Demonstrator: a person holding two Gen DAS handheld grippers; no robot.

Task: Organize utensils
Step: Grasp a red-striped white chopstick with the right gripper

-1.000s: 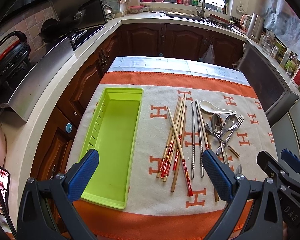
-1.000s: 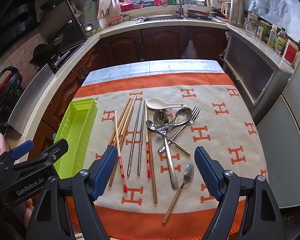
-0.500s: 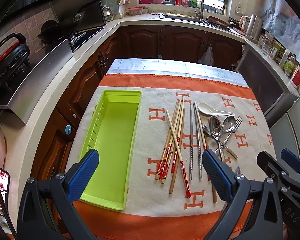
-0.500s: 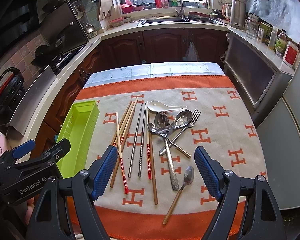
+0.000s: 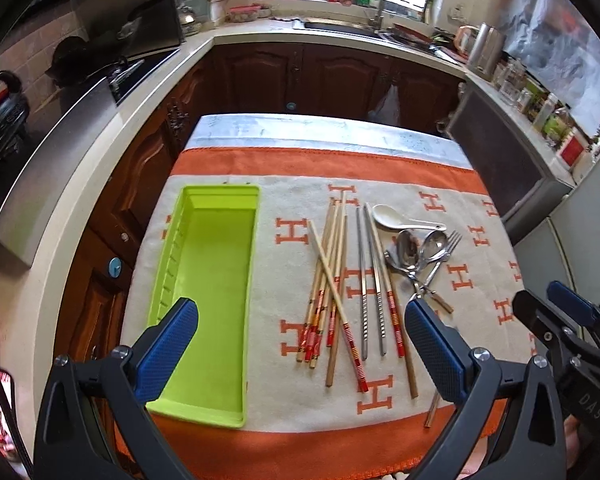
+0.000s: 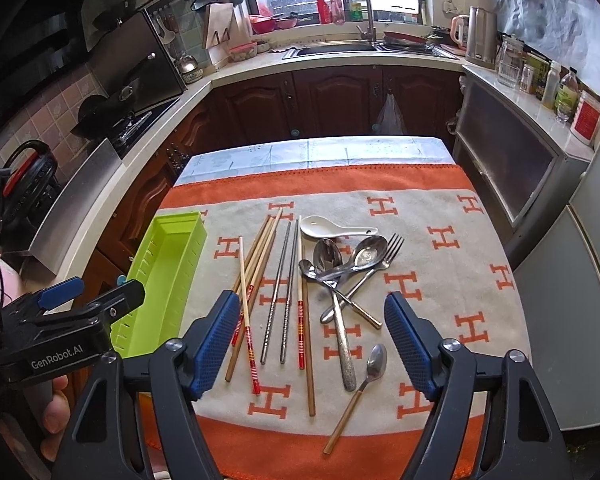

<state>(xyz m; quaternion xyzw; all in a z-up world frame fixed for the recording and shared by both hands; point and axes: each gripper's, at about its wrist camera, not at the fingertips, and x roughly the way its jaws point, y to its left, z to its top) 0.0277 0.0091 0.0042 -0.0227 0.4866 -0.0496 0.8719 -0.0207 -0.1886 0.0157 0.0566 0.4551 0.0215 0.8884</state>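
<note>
An empty lime-green tray (image 5: 204,400) (image 6: 172,220) lies on the left of the orange and beige cloth. Right of it lie several wooden chopsticks (image 5: 332,276) (image 6: 256,268), a pair of metal chopsticks (image 5: 362,280) (image 6: 280,292), a white ceramic spoon (image 5: 396,218) (image 6: 328,229), a pile of metal spoons and a fork (image 5: 424,252) (image 6: 348,264), and a wooden-handled spoon (image 6: 360,384). My left gripper (image 5: 300,348) is open and empty above the near edge. My right gripper (image 6: 310,344) is open and empty above the chopsticks and spoons.
The cloth covers a small table (image 5: 324,132) (image 6: 312,152) in a kitchen. Dark wooden cabinets, a stove (image 5: 112,72) on the left and a sink (image 6: 364,46) at the back surround it. A grey appliance (image 6: 508,168) stands on the right.
Both grippers have risen and drawn back slightly, so the table looks smaller and lower in both views. Nothing on the cloth has moved.
</note>
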